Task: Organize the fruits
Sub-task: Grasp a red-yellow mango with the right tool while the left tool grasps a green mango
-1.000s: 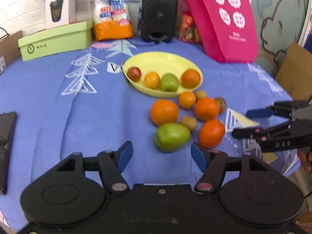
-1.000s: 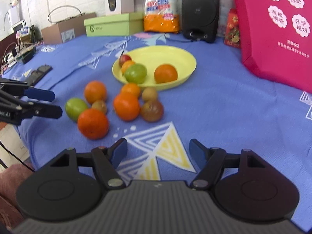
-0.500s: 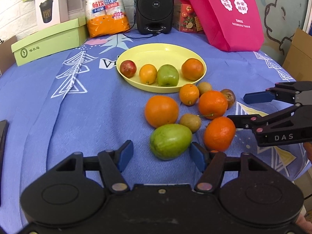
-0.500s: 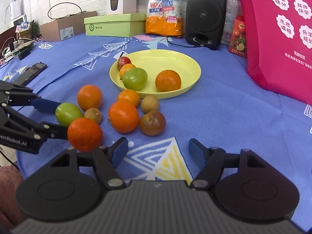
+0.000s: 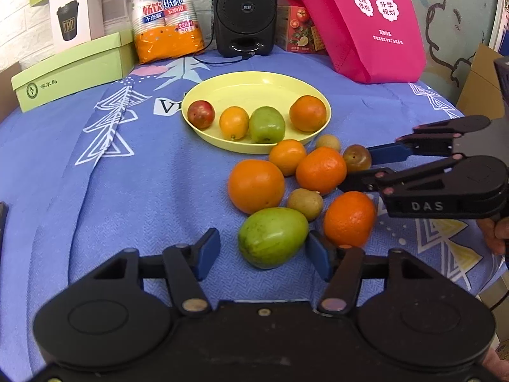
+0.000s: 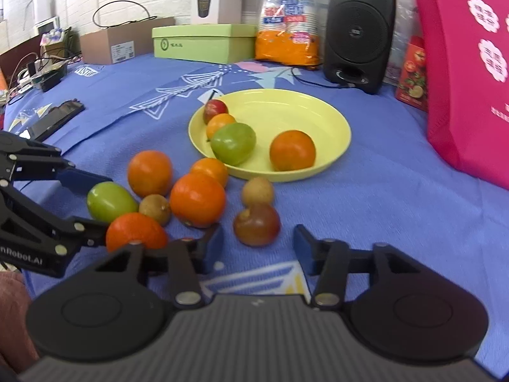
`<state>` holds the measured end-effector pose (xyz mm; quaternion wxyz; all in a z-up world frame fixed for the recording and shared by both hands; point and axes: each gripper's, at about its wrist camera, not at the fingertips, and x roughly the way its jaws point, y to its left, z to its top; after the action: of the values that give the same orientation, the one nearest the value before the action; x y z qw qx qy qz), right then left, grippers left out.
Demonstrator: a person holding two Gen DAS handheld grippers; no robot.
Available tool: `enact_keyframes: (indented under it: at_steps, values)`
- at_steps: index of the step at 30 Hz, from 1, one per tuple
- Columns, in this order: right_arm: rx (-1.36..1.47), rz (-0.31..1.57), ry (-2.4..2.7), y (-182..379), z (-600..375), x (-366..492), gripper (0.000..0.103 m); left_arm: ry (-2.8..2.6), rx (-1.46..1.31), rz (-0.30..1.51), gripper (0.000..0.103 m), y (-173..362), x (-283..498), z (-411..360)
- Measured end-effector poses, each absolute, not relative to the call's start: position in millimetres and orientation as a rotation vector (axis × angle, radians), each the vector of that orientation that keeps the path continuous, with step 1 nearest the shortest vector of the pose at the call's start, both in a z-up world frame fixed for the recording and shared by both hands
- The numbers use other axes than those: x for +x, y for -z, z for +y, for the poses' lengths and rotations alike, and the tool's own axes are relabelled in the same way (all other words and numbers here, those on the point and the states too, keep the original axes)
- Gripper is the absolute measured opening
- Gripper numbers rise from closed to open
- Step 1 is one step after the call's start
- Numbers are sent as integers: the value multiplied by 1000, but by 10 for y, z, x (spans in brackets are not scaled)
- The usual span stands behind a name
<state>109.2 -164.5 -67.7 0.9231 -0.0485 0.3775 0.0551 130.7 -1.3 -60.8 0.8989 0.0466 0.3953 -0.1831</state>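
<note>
Fruits: four sit in my yellow plate (image 5: 222, 90), seven wait on the cloth; my left gripper (image 5: 262, 251) and right gripper (image 6: 257, 243) gape wide, empty.

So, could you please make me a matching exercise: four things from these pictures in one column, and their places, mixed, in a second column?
Things:
1. green mango
2. dark reddish plum
3. red apple
4. black speaker

Places:
A. on the yellow plate
B. between the open fingers of the right gripper
C. at the back of the table, beside the pink bag
D. between the open fingers of the left gripper

Pairs: 1-D, 2-B, 3-A, 4-C
</note>
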Motion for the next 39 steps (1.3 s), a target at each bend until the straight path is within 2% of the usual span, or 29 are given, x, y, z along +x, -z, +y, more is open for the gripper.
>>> enact_keyframes:
  at_steps: [2, 6, 27, 39]
  values:
    - [-107, 777, -125, 676, -1618, 1116, 34, 383, 95, 819, 58, 605, 1307, -6]
    - [-110, 776, -126, 675, -1600, 1130, 32, 403, 86, 817, 45, 596, 1290, -3]
    - [-72, 771, -112, 604, -1647, 876, 31, 397, 76, 821, 45, 518, 1187, 106]
    - [-65, 765, -108, 496, -1651, 620, 31, 391, 70, 785, 45, 294, 1066, 202]
